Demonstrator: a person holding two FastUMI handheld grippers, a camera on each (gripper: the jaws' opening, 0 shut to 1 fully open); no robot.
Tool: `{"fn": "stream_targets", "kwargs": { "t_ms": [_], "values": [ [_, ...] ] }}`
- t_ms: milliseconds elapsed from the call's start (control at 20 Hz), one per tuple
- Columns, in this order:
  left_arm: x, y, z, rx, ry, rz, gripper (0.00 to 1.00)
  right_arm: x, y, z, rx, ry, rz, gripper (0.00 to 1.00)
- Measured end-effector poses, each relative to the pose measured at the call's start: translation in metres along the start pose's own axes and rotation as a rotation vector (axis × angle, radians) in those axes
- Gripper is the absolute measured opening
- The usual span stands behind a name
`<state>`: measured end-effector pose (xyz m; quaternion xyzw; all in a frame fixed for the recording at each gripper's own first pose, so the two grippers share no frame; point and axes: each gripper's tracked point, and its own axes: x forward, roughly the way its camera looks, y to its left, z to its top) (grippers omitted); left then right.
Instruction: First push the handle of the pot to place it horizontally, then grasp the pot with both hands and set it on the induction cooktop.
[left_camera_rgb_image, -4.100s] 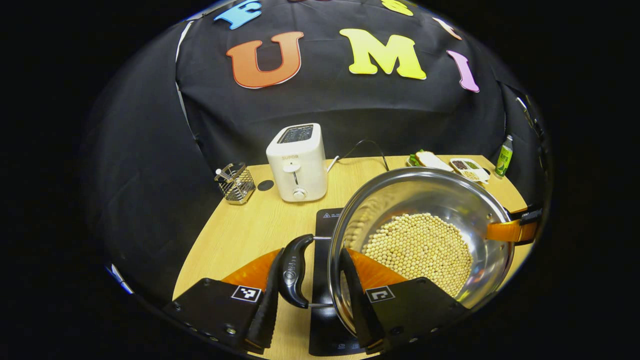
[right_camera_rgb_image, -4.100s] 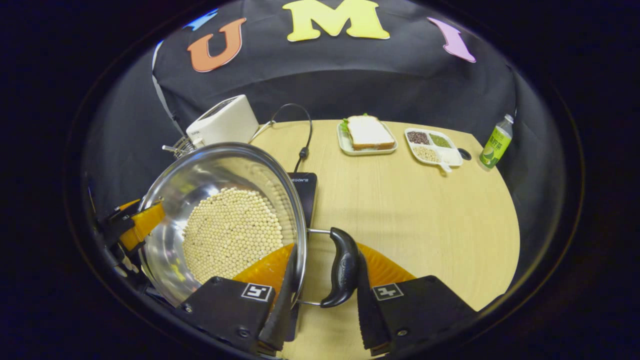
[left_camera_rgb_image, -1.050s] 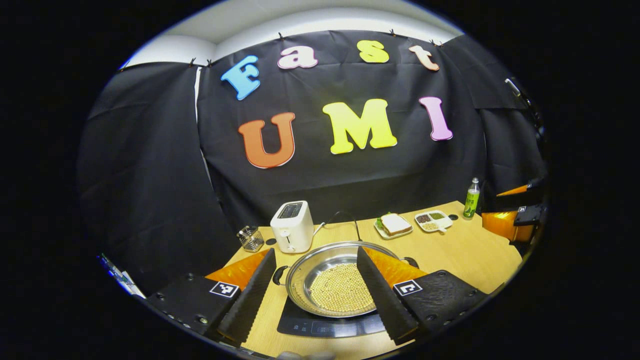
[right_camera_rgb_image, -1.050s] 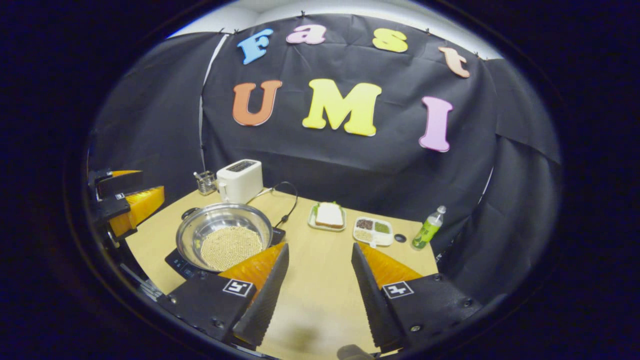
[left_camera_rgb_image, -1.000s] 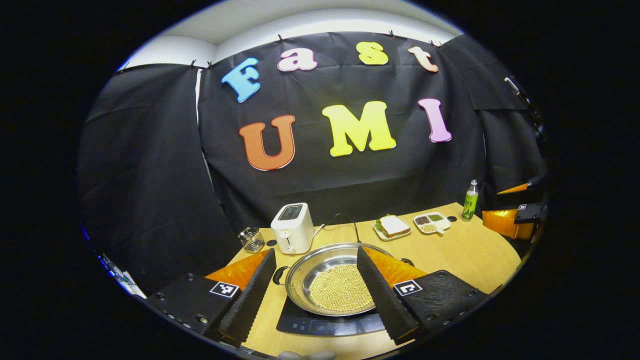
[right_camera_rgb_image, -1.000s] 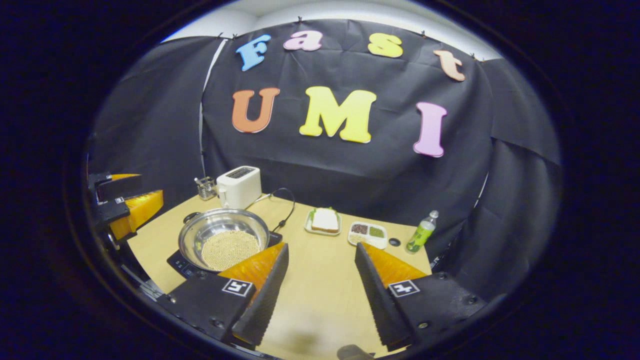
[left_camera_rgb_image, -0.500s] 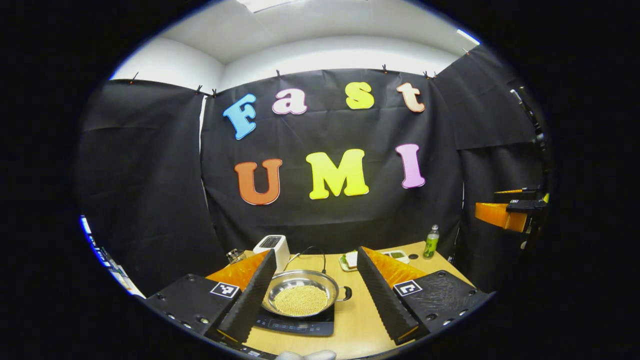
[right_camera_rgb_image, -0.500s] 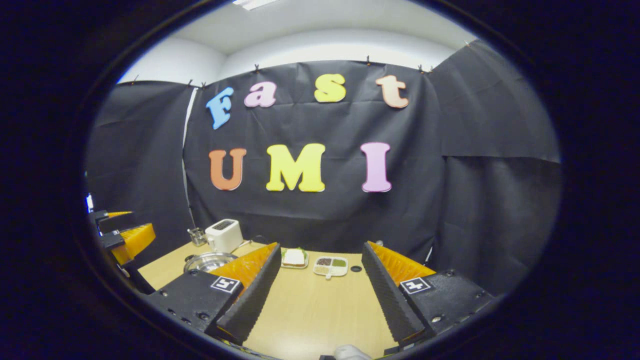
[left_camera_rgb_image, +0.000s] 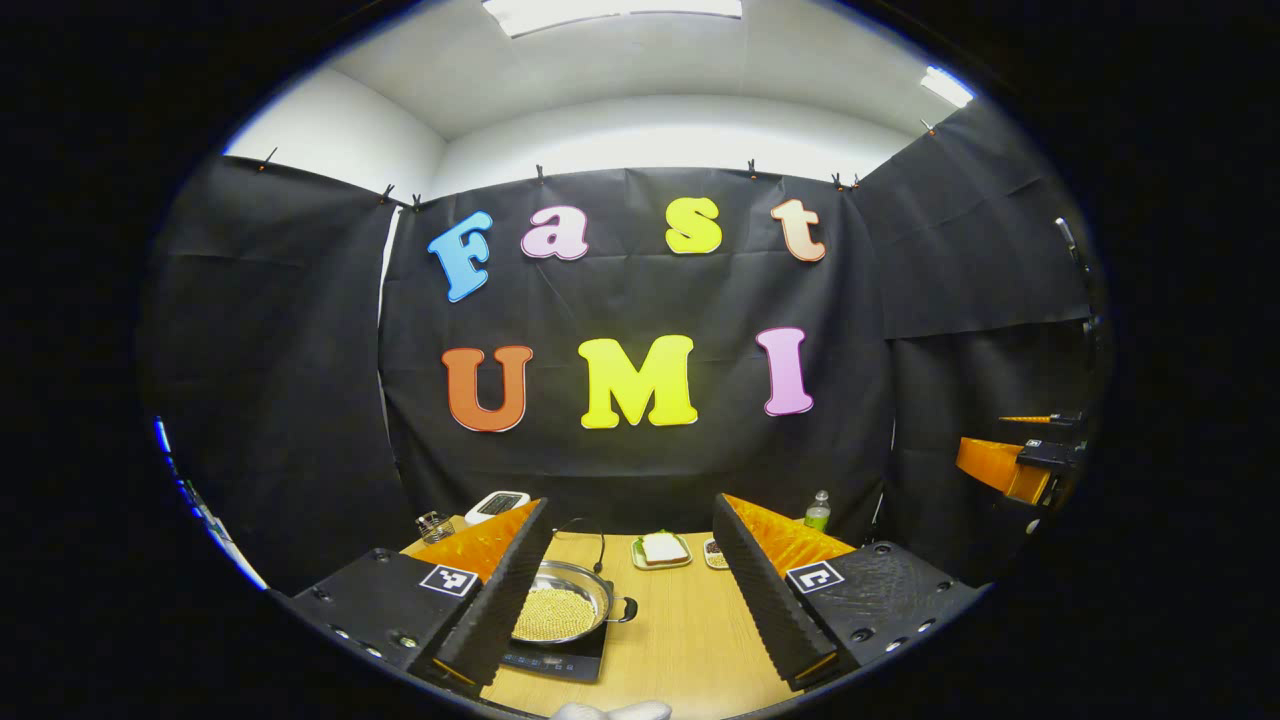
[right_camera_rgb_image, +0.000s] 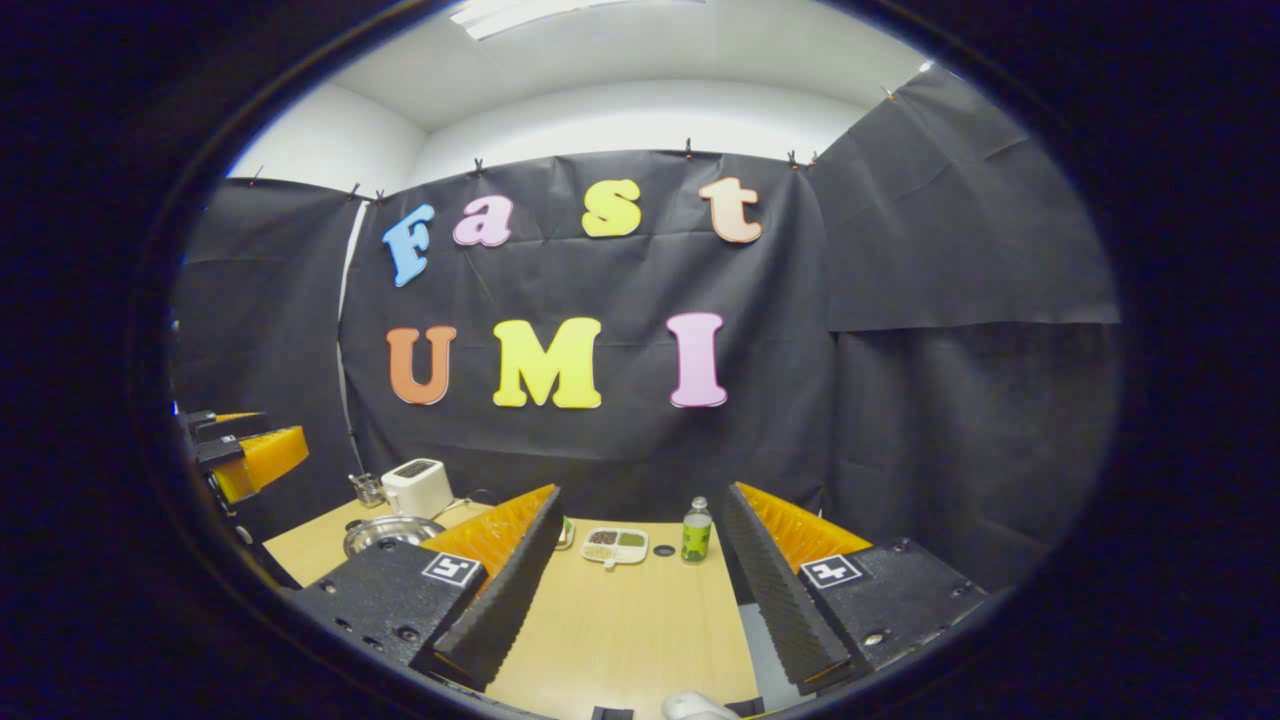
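The steel pot (left_camera_rgb_image: 560, 612), its bottom covered with pale beans, sits on the black induction cooktop (left_camera_rgb_image: 553, 661) at the table's left side. One dark side handle (left_camera_rgb_image: 626, 608) points right. My left gripper (left_camera_rgb_image: 631, 500) is held high and well back from the table, open, with nothing between its fingers. In the right gripper view the pot (right_camera_rgb_image: 386, 532) is small at the left, partly behind a finger. My right gripper (right_camera_rgb_image: 643, 489) is also raised, pulled back, open and empty. Each gripper appears at the edge of the other's view: the right gripper (left_camera_rgb_image: 1010, 465) and the left gripper (right_camera_rgb_image: 245, 446).
On the wooden table (left_camera_rgb_image: 680, 640) stand a white toaster (right_camera_rgb_image: 418, 487) and a wire utensil holder (right_camera_rgb_image: 368, 489) at the back left. A sandwich plate (left_camera_rgb_image: 661, 549), a sectioned dish (right_camera_rgb_image: 617, 544) and a green bottle (right_camera_rgb_image: 695, 532) lie farther right.
Both grippers let go of the pot's handles after it came onto the cooktop. They have opened, risen and drawn far back from the table, still receding over the last second.
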<state>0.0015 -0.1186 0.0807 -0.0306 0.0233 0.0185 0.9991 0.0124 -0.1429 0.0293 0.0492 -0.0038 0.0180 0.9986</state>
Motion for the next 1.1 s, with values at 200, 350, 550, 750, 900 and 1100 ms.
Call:
{"fn": "stream_targets", "kwargs": {
  "t_ms": [200, 350, 550, 750, 900, 1100],
  "values": [
    [0.000, -0.001, 0.001, 0.010, -0.005, -0.006, 0.96, -0.008, -0.012, 0.000, 0.006, -0.016, -0.012, 1.00],
    [0.000, -0.001, 0.004, 0.017, -0.006, -0.006, 0.96, -0.013, -0.017, 0.008, 0.012, -0.034, -0.014, 1.00],
    [-0.005, -0.005, 0.010, 0.021, -0.016, -0.013, 0.96, -0.017, -0.019, 0.011, 0.005, -0.052, -0.013, 1.00],
    [-0.006, -0.006, 0.011, 0.025, -0.018, -0.017, 0.96, -0.018, -0.023, 0.010, 0.016, -0.047, -0.018, 1.00],
    [-0.008, -0.003, 0.011, 0.024, -0.023, -0.006, 0.96, -0.016, -0.021, 0.009, 0.019, -0.044, -0.011, 1.00],
    [-0.008, 0.002, 0.011, 0.024, -0.022, 0.005, 0.96, -0.017, -0.018, 0.007, 0.020, -0.041, 0.000, 1.00]
  ]
}}
